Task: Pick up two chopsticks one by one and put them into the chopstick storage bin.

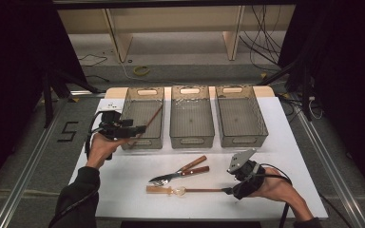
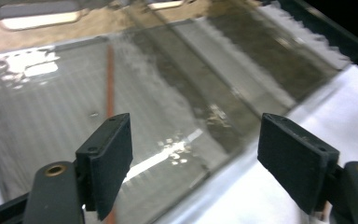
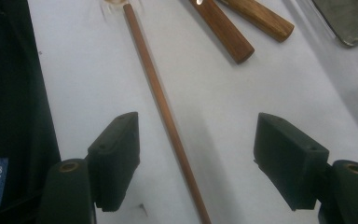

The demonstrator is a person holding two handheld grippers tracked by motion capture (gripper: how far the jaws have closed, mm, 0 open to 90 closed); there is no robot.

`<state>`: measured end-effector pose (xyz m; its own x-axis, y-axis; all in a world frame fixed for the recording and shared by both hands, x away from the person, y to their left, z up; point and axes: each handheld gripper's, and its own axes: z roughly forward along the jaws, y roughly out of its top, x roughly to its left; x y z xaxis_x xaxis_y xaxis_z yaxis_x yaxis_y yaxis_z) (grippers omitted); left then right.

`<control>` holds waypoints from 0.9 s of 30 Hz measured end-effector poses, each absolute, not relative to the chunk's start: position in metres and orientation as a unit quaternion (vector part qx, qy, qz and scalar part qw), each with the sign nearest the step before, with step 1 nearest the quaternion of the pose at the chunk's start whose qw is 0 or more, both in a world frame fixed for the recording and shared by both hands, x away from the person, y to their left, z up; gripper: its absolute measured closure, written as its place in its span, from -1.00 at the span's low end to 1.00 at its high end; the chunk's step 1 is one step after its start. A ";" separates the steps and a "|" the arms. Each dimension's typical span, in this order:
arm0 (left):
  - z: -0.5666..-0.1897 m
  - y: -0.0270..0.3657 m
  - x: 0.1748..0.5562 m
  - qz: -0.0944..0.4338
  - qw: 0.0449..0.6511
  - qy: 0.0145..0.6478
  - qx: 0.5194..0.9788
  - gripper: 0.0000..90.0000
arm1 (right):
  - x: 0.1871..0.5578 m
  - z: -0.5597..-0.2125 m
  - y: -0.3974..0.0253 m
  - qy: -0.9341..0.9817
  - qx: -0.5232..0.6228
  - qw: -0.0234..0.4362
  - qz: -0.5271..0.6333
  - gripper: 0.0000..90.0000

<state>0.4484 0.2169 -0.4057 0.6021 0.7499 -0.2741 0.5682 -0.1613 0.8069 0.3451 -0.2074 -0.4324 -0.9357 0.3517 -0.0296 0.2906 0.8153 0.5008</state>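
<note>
- Right gripper (image 3: 196,161): jaws spread wide, nothing pinched, hovering low near the front edge of the table (image 1: 123,194), toward its right corner.
- Between those jaws, a slim brown stick (image 3: 161,105), closer to the left jaw in the right gripper view, not touched by either.
- Long axis of the stick: running straight away from the gripper, parallel to the front edge, toward a pale head at the far end.
- Just beyond, 2 wooden-handled utensils (image 1: 180,172), lying aslant mid-table.
- Left gripper (image 1: 140,129): jaws spread too, empty, over the left bin (image 1: 142,140) with 1 stick (image 2: 110,79) inside.
- Nearer hand for the pickup, judged: right.
</note>
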 end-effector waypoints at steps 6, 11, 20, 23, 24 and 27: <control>-0.404 0.210 0.427 0.094 0.494 0.402 0.765 -0.52 | 0.348 -0.432 -0.205 0.955 0.166 0.055 0.240 -0.26; -0.407 0.204 0.416 0.100 0.496 0.382 0.773 -0.55 | 0.350 -0.434 -0.202 0.959 0.162 0.053 0.228 -0.22; -0.417 0.198 0.403 0.096 0.501 0.373 0.775 -0.58 | 0.352 -0.437 -0.199 0.965 0.154 0.047 0.209 -0.13; -0.419 0.196 0.399 0.091 0.505 0.372 0.773 -0.58 | 0.353 -0.437 -0.197 0.966 0.149 0.048 0.204 -0.11; -0.420 0.195 0.397 0.090 0.505 0.370 0.774 -0.58 | 0.353 -0.437 -0.196 0.967 0.147 0.049 0.202 -0.09; -0.421 0.192 0.391 0.092 0.508 0.363 0.776 -0.58 | 0.355 -0.435 -0.194 0.969 0.141 0.048 0.198 -0.03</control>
<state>0.3914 0.1917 -0.4208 0.7198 0.6563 -0.2263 0.4704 -0.2213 0.8543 0.3548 -0.1935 -0.4349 -0.9559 0.2914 -0.0369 0.2536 0.8821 0.3969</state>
